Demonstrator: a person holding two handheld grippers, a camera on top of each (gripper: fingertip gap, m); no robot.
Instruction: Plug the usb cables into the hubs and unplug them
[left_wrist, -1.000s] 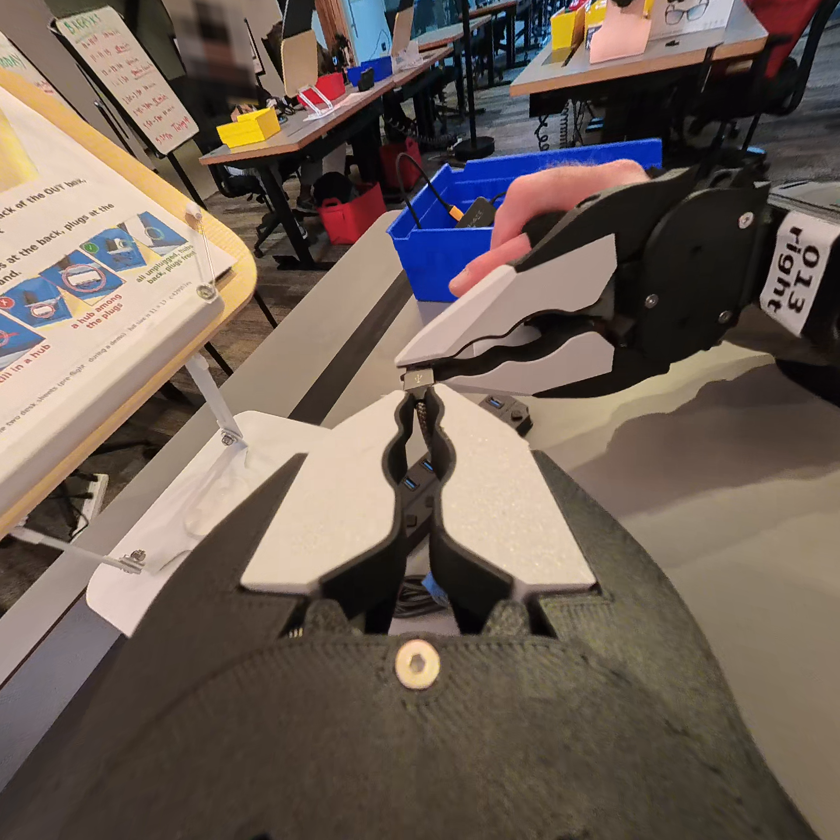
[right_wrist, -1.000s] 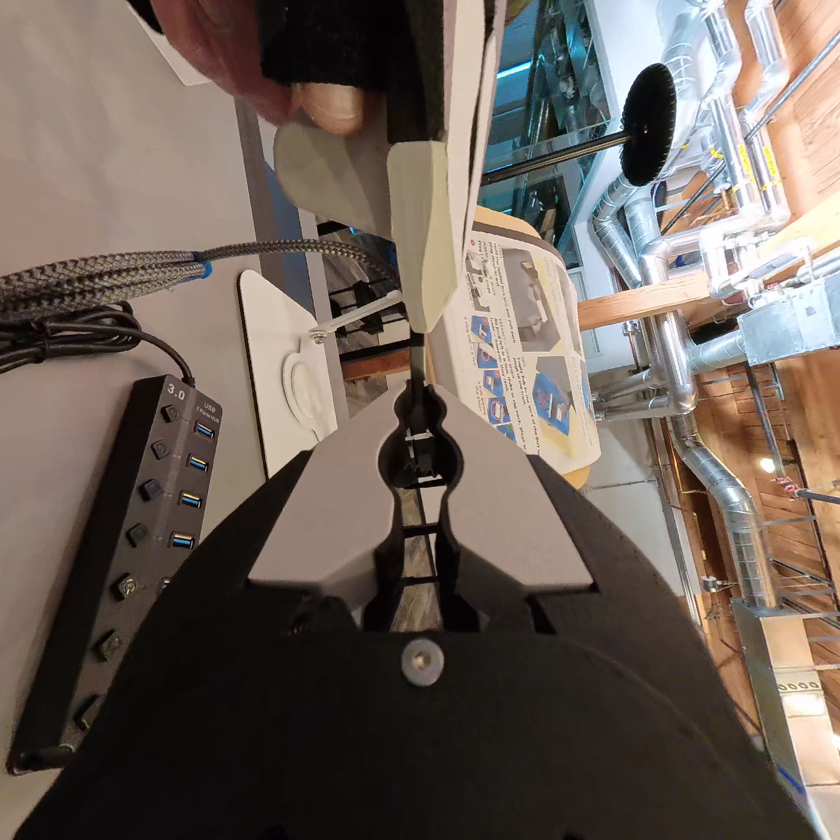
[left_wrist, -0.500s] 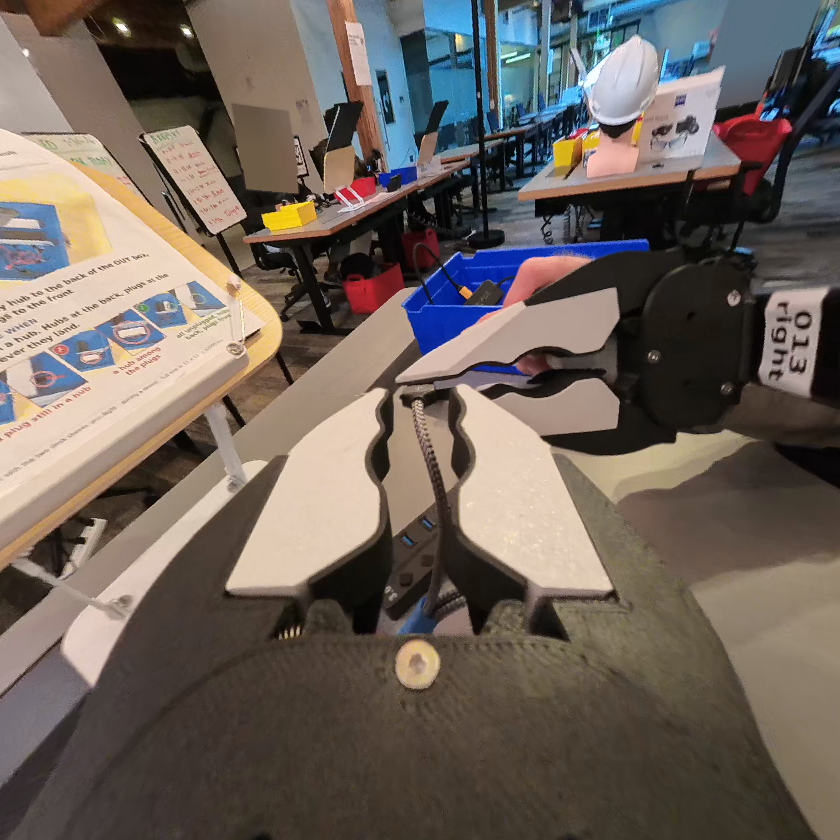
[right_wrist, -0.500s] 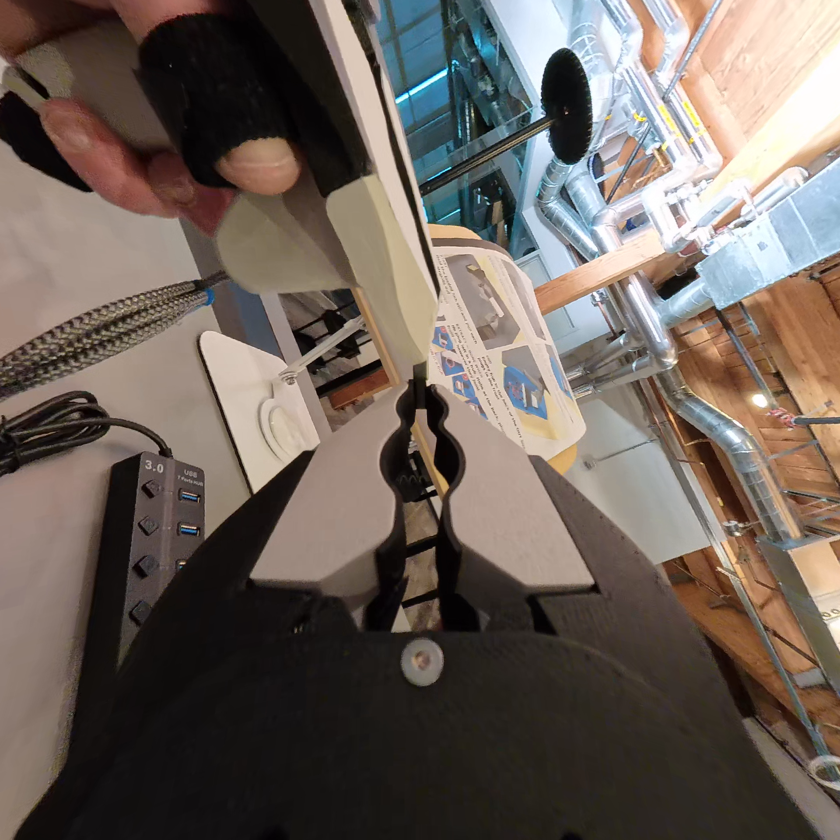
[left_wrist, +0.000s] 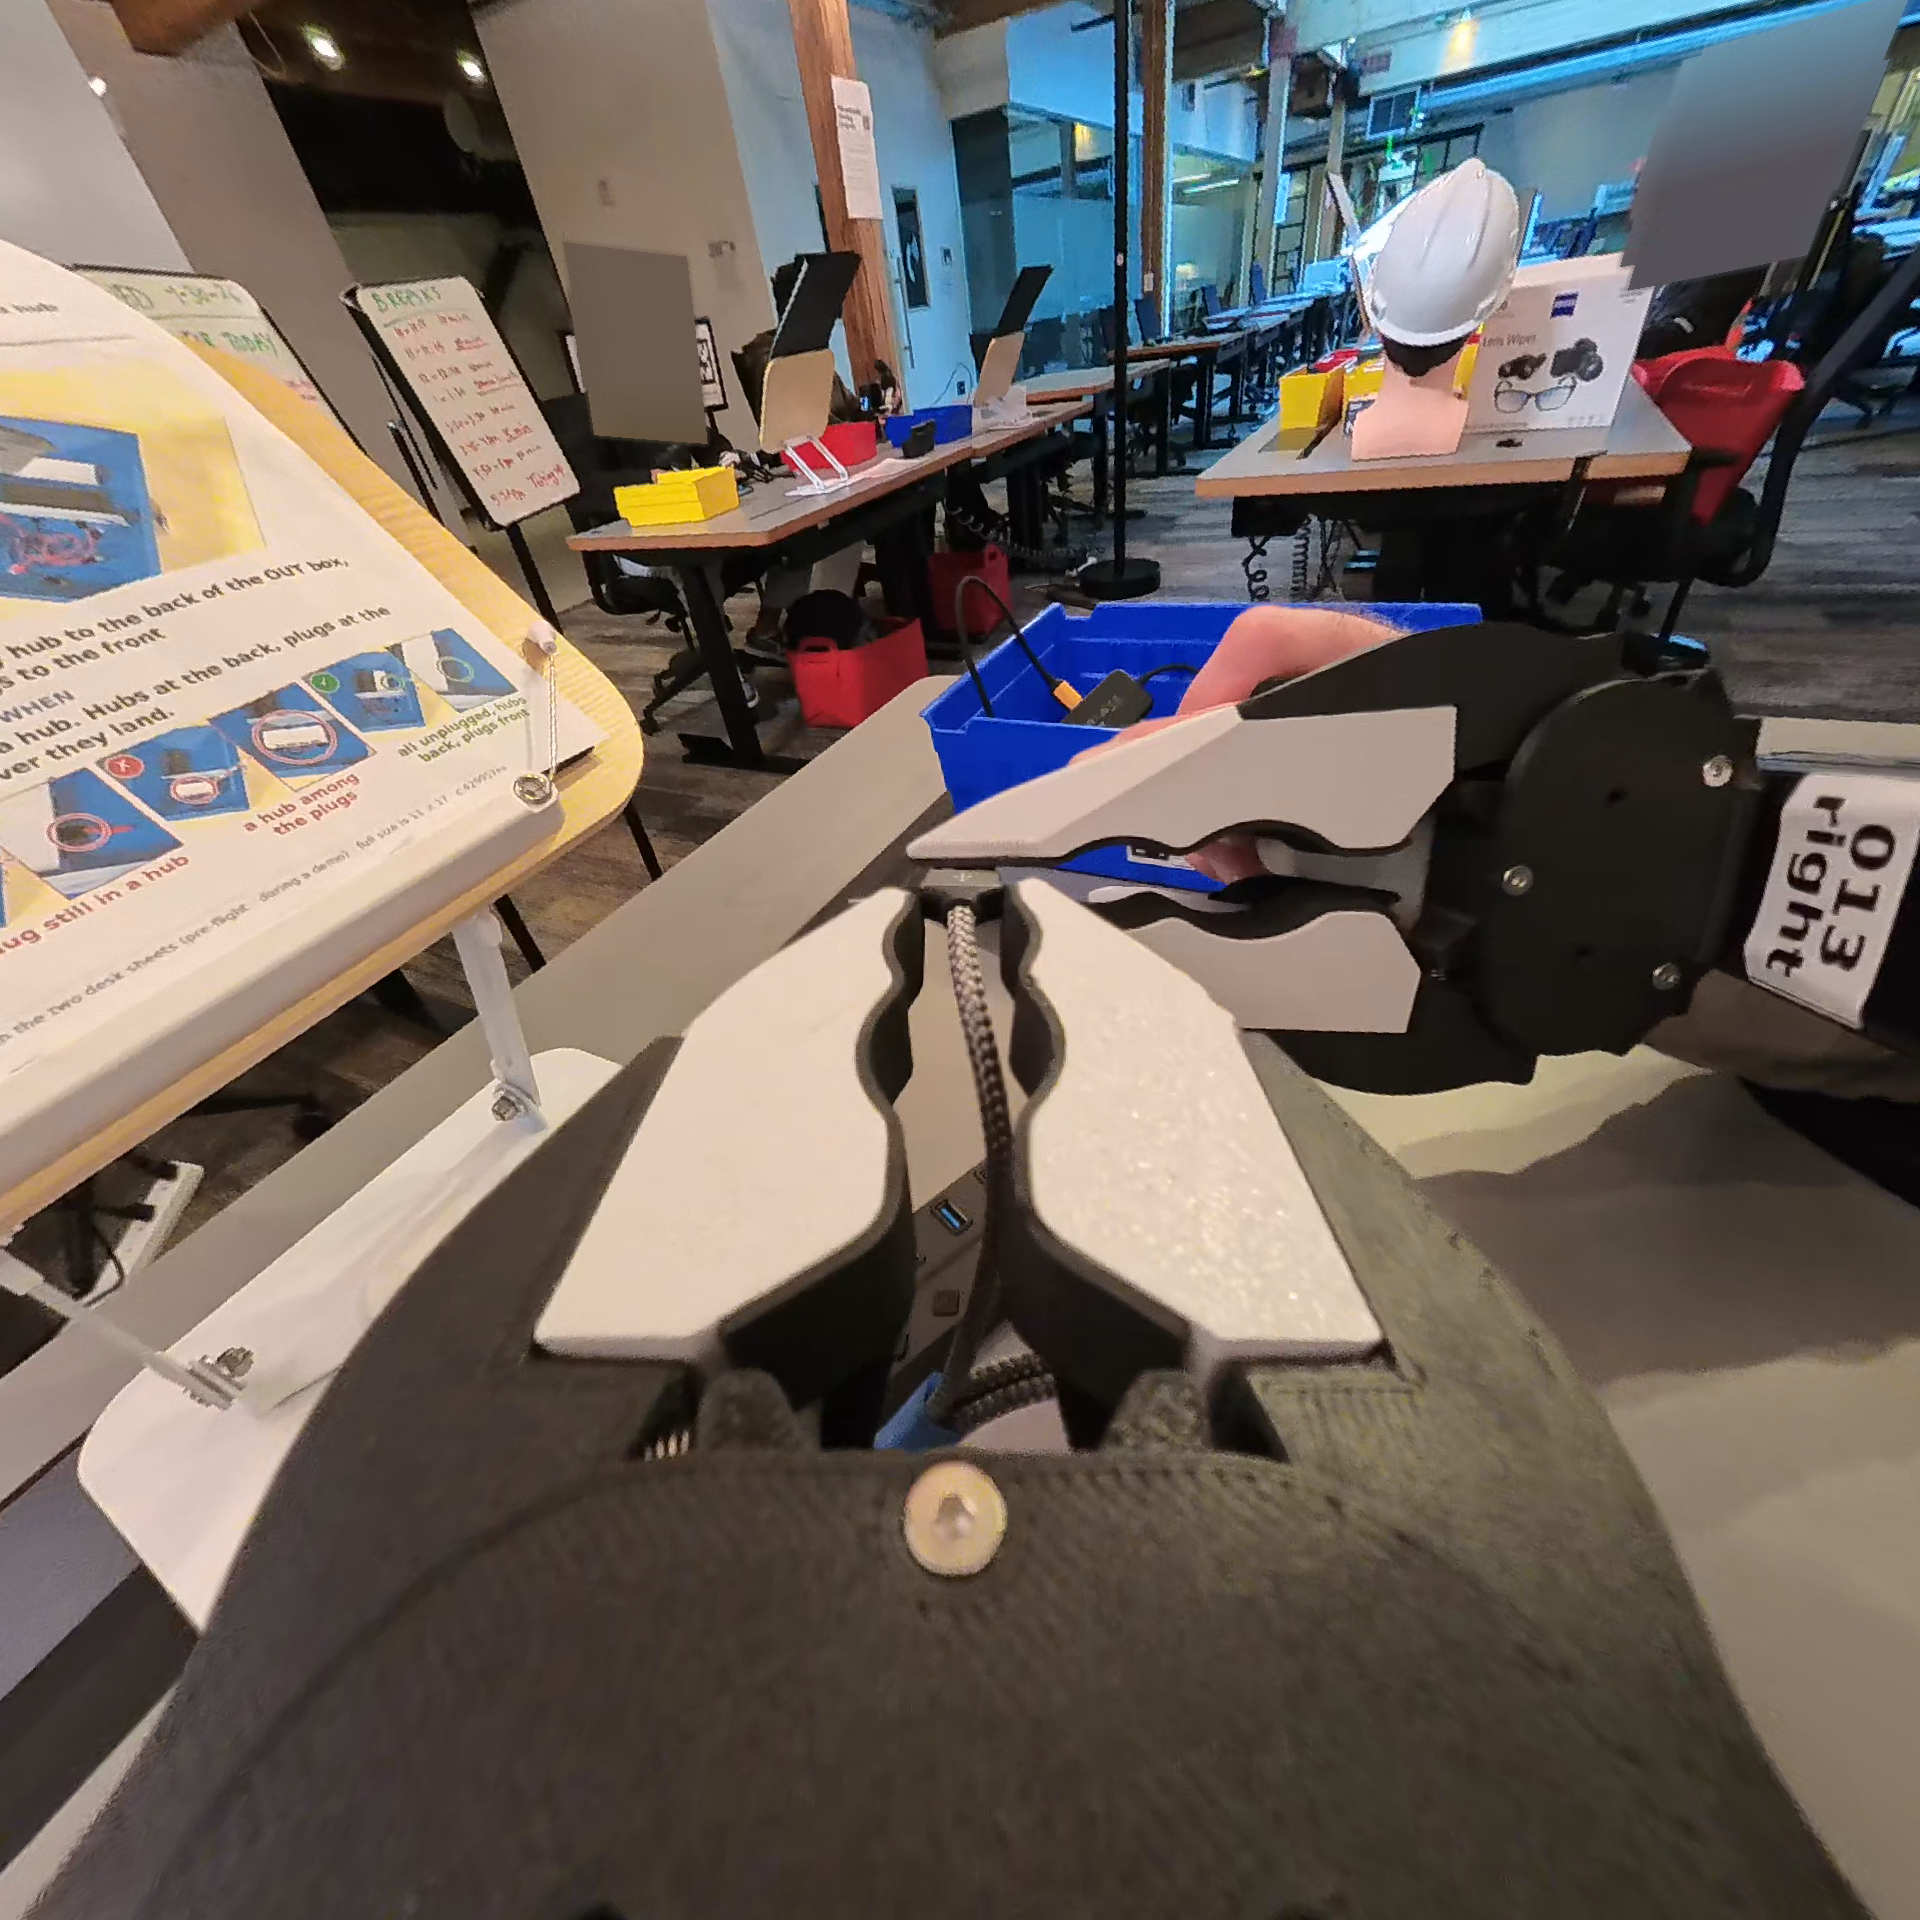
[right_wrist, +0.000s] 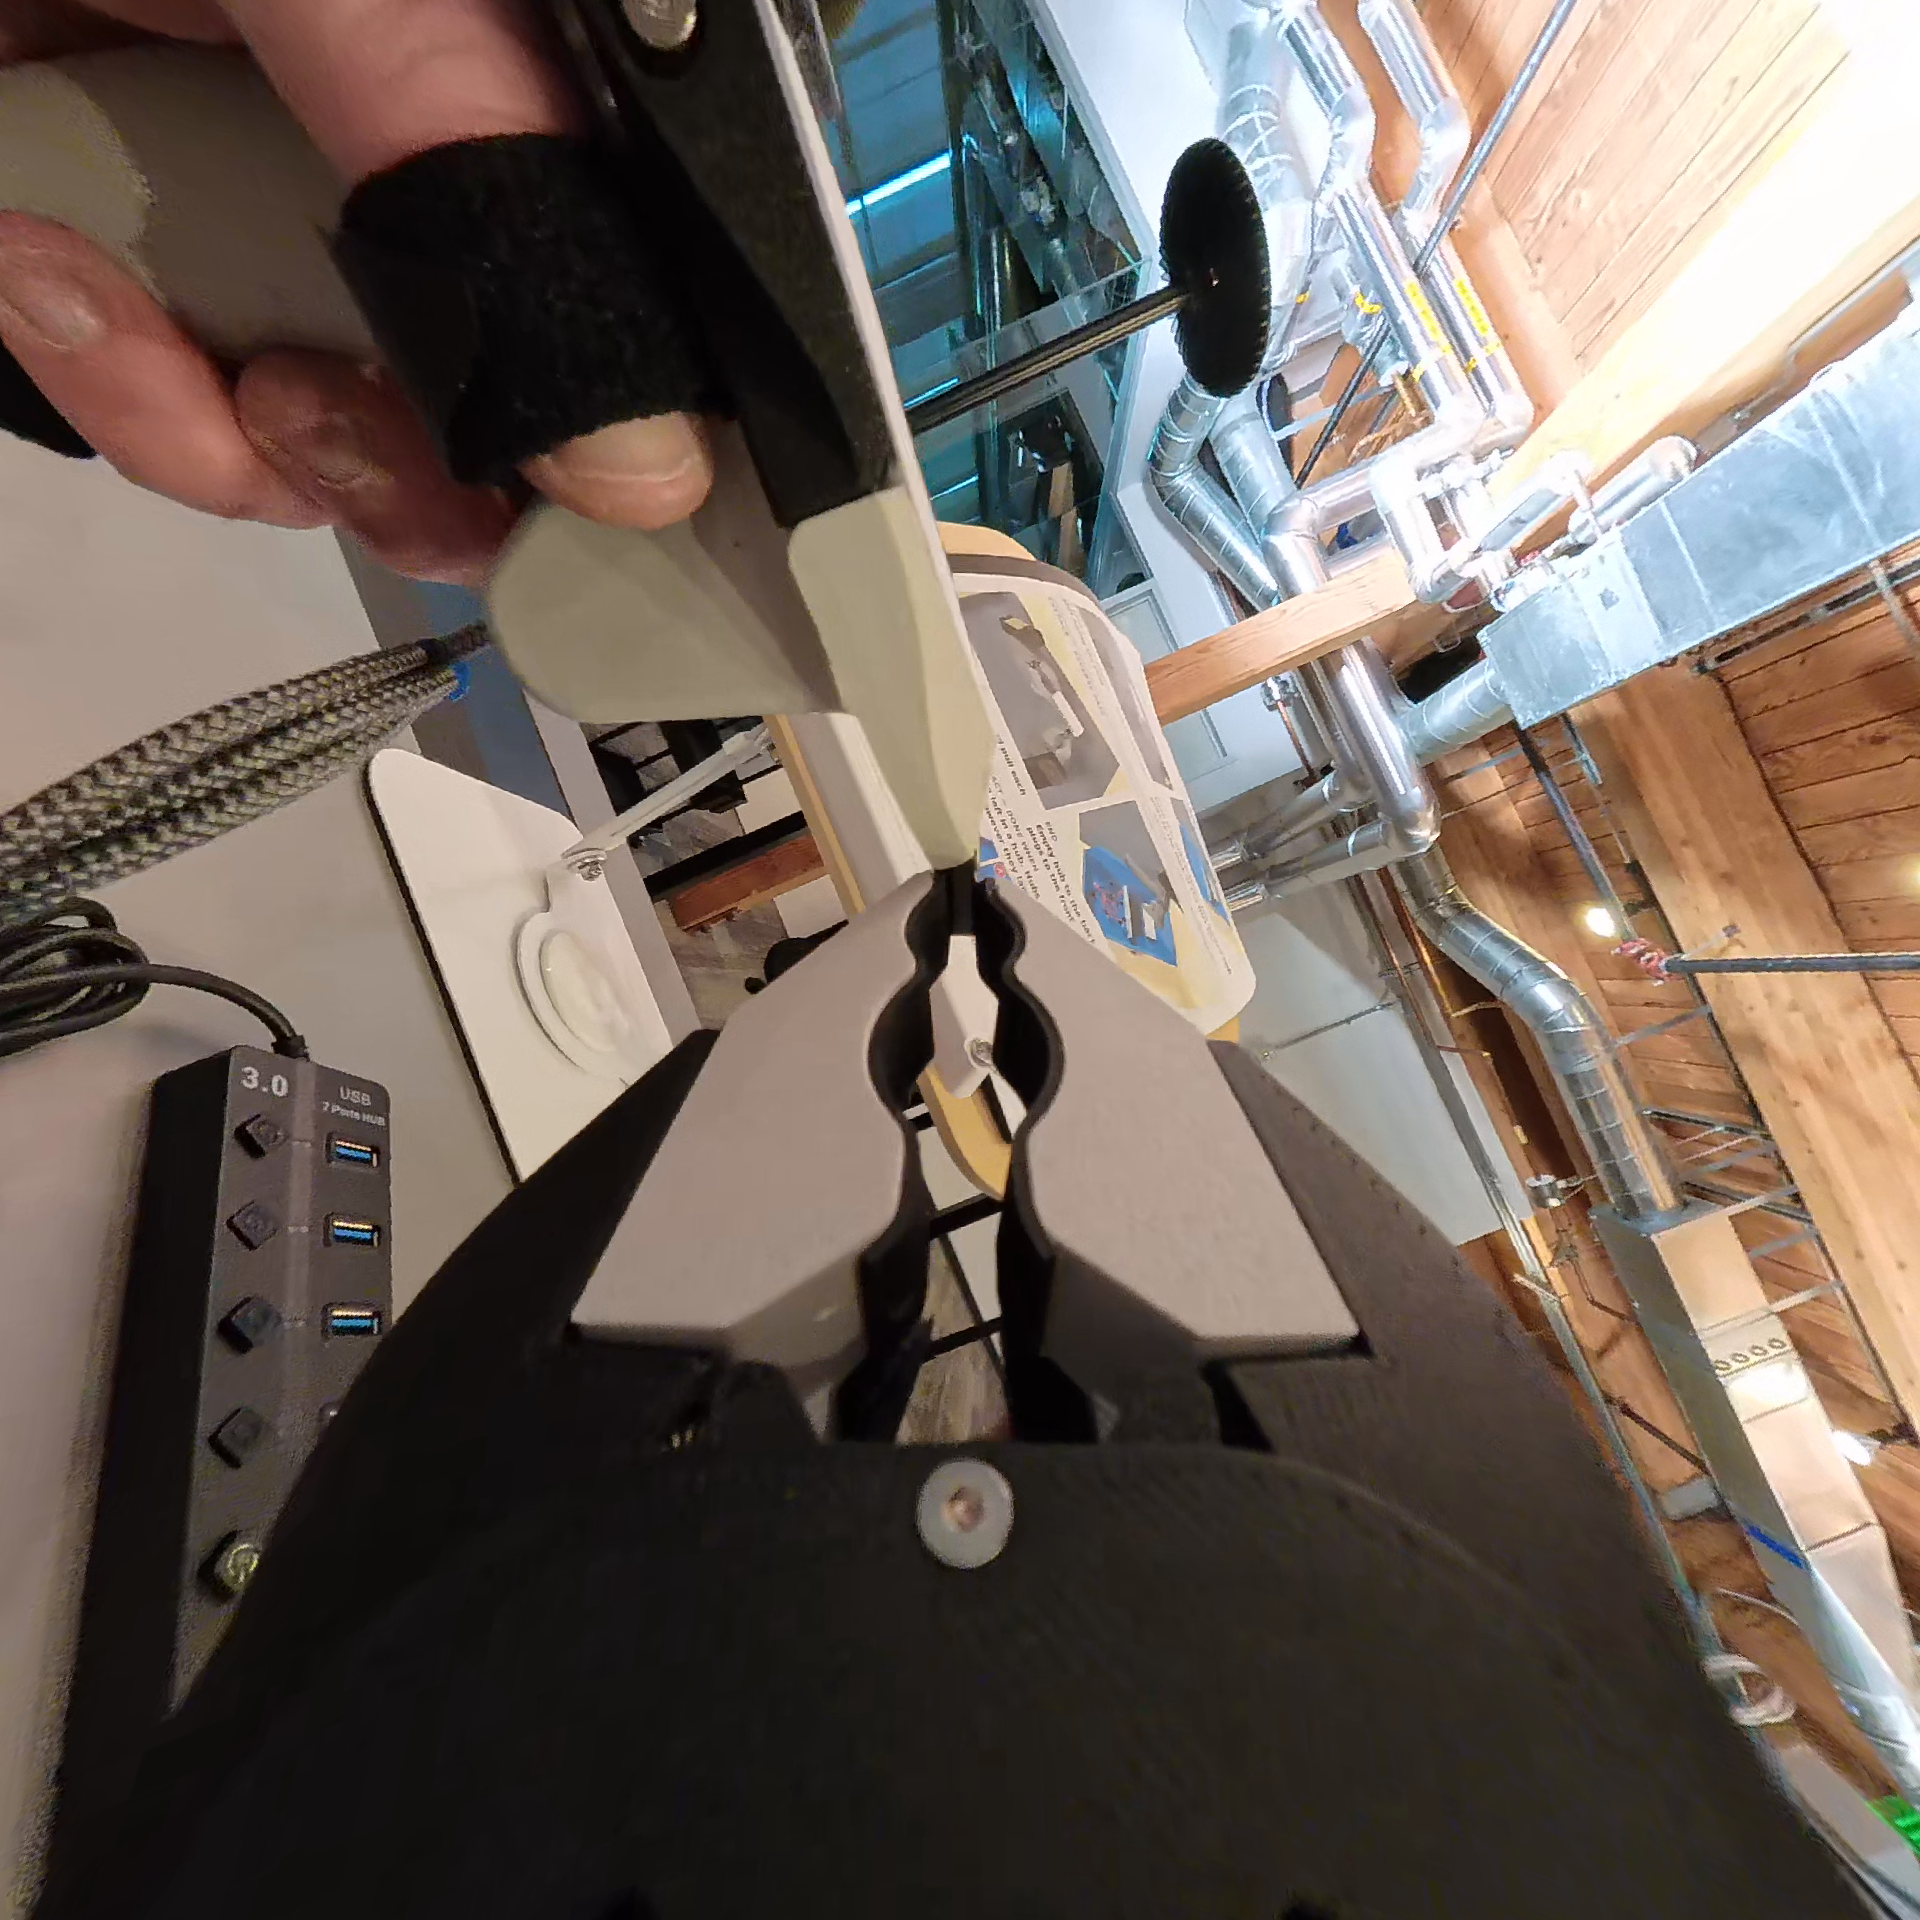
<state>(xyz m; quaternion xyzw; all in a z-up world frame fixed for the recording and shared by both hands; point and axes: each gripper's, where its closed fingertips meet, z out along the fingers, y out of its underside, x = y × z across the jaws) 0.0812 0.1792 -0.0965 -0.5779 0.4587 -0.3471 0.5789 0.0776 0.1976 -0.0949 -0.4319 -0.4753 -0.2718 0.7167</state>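
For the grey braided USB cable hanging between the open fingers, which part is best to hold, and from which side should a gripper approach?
Probably the black plug housing at the top end of the grey braided USB cable. It is rigid and flat-sided, while the braid below bends. The right gripper pinches it there, coming in sideways from the right, across the cable's length. The left gripper stands open around the braid.

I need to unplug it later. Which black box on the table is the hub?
On the grey table, look beside the white stand base. The hub is the long black bar there, the only thing with a row of blue ports and square buttons.
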